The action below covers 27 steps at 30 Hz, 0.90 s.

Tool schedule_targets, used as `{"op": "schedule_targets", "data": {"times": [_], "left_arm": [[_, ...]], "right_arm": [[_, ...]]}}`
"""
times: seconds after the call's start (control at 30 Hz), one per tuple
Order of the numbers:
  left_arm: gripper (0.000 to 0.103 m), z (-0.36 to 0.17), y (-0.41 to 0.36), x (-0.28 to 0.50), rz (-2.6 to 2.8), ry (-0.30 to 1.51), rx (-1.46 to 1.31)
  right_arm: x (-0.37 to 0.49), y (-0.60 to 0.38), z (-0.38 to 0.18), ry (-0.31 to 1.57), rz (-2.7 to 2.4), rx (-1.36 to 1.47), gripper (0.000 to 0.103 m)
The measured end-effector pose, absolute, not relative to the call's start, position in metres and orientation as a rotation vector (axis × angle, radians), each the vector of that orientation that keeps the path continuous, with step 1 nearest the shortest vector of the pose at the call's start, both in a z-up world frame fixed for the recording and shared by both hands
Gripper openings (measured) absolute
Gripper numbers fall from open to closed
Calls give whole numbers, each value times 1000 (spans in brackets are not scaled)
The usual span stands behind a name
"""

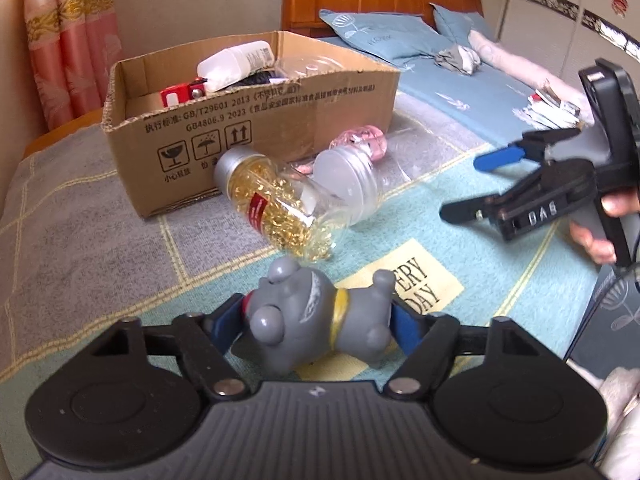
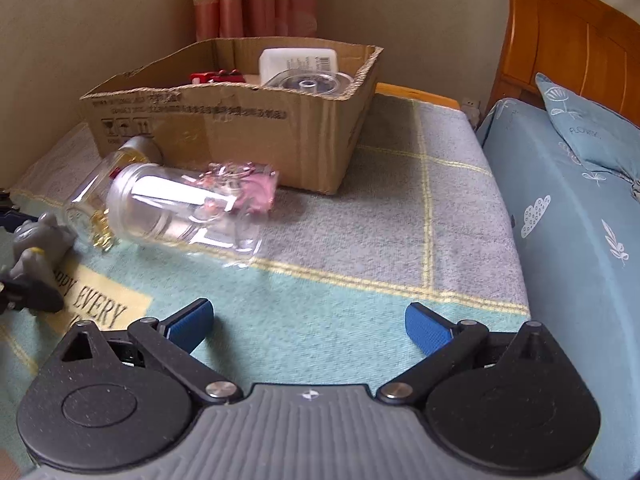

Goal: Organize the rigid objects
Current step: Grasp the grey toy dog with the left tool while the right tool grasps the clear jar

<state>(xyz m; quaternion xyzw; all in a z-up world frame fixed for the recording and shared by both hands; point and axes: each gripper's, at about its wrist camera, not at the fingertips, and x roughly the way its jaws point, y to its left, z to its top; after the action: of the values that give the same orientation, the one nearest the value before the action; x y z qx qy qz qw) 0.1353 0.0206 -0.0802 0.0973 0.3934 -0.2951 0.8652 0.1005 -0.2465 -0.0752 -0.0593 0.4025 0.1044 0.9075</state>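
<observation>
My left gripper (image 1: 320,322) is shut on a grey toy dog (image 1: 316,312) with a yellow collar, held sideways just above the checked blanket; the toy also shows in the right wrist view (image 2: 34,248). Beyond it lie a jar of gold bits with a silver lid (image 1: 276,204), a clear glass jar (image 1: 352,184) and a pink glass piece (image 1: 366,140), all in front of a cardboard box (image 1: 248,132). My right gripper (image 2: 308,326) is open and empty above the blanket, right of the jars (image 2: 180,208); it shows in the left wrist view (image 1: 476,188).
The box (image 2: 240,120) holds a white bottle (image 1: 236,64), a red toy (image 1: 182,94) and a clear lid (image 2: 308,82). A bed with blue sheet (image 2: 568,220) and pillows borders the right side. A wall and pink curtains stand behind the box.
</observation>
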Motion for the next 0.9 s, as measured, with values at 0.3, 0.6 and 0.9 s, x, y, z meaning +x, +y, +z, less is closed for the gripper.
{"op": "schedule_targets", "data": {"times": [0.3, 0.6, 0.9], "left_arm": [[74, -78, 45, 126, -364, 839, 161], [74, -79, 58, 127, -326, 860, 125], [74, -79, 59, 129, -328, 863, 119]], "right_arm": [[103, -209, -57, 814, 404, -70, 103], [133, -186, -56, 832, 426, 38, 103], [144, -184, -53, 833, 313, 17, 103]]}}
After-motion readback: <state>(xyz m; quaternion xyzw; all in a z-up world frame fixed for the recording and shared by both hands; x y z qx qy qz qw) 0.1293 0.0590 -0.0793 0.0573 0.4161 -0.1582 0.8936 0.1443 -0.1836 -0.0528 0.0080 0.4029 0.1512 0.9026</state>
